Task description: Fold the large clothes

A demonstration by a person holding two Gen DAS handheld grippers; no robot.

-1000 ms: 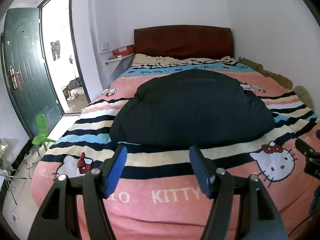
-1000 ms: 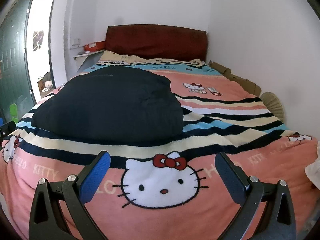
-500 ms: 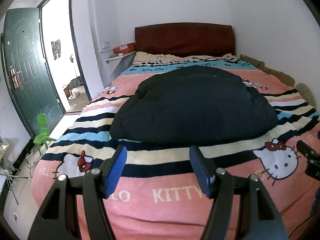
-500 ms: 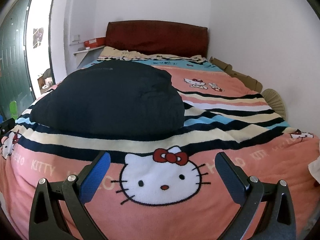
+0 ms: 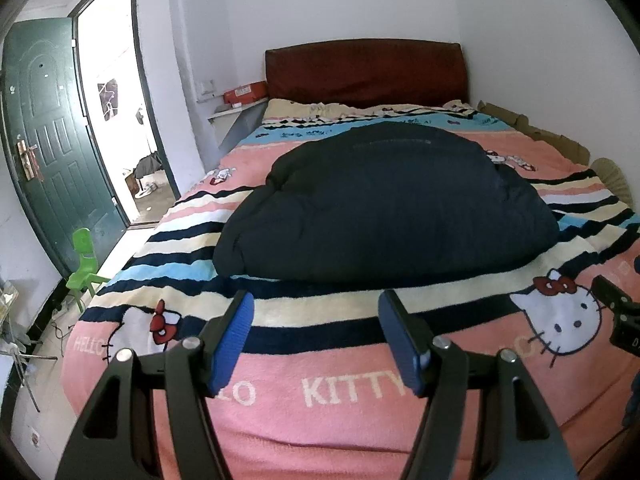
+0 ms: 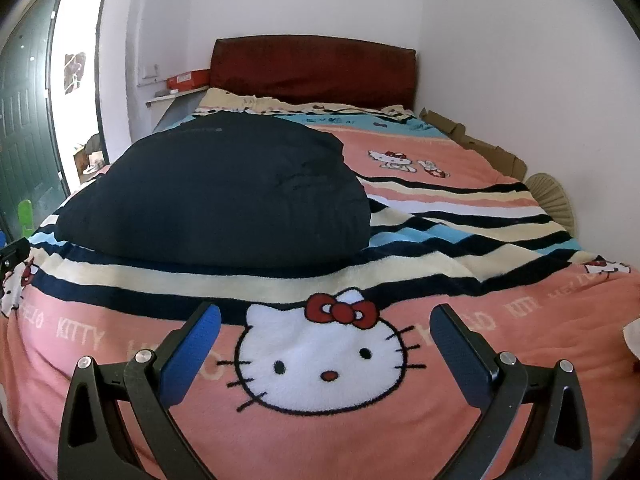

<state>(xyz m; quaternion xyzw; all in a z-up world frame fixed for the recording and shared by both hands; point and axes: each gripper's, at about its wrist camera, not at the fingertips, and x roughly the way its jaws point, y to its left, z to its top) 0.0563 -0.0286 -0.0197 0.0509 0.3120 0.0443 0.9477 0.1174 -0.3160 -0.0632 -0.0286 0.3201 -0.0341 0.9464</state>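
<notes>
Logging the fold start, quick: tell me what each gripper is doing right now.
Left gripper: open, holding nothing, short of the dark garment.
Right gripper: open, holding nothing, over the blanket.

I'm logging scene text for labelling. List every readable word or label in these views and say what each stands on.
"KITTY": striped blanket, near edge, left wrist view.
"HELLO": same blanket, left corner, left wrist view.
"KITTY" again on the blanket's left side, right wrist view; the lettering on its right side there runs at an angle and is too distorted to read.
Red box on the shelf: print too small.
Dark garment: no text visible.
</notes>
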